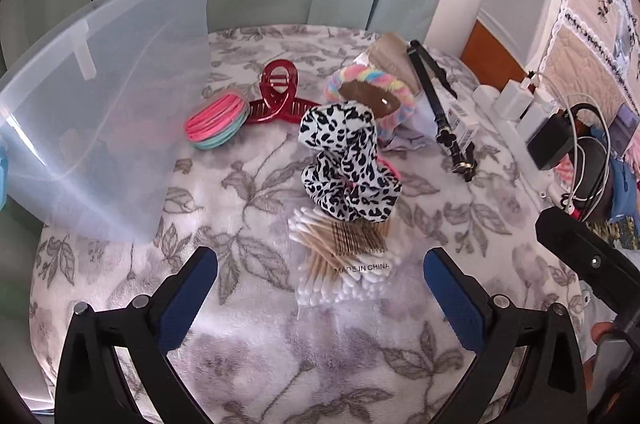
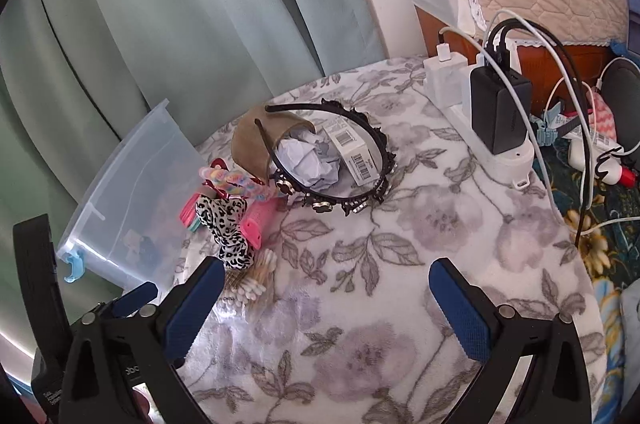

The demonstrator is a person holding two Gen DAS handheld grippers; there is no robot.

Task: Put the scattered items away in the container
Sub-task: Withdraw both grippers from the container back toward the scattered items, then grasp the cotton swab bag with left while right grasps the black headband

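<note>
A clear plastic container point(image 1: 100, 112) stands at the table's left edge; it also shows in the right wrist view point(image 2: 132, 192). Scattered on the floral cloth are a leopard-print scrunchie point(image 1: 344, 164), a bag of cotton swabs point(image 1: 340, 264), a red claw clip point(image 1: 280, 96), pink and teal hair ties point(image 1: 216, 122), a rainbow scrunchie point(image 1: 372, 80) and a black headband point(image 2: 352, 160). My left gripper point(image 1: 320, 284) is open just short of the swabs. My right gripper point(image 2: 326, 296) is open and empty over bare cloth, right of the swabs point(image 2: 256, 284).
A white power strip point(image 2: 496, 140) with a black charger point(image 2: 500, 108) and cables lies at the table's right edge. A small barcoded box point(image 2: 352, 148) and crumpled paper point(image 2: 308, 160) sit inside the headband. Green curtains hang behind.
</note>
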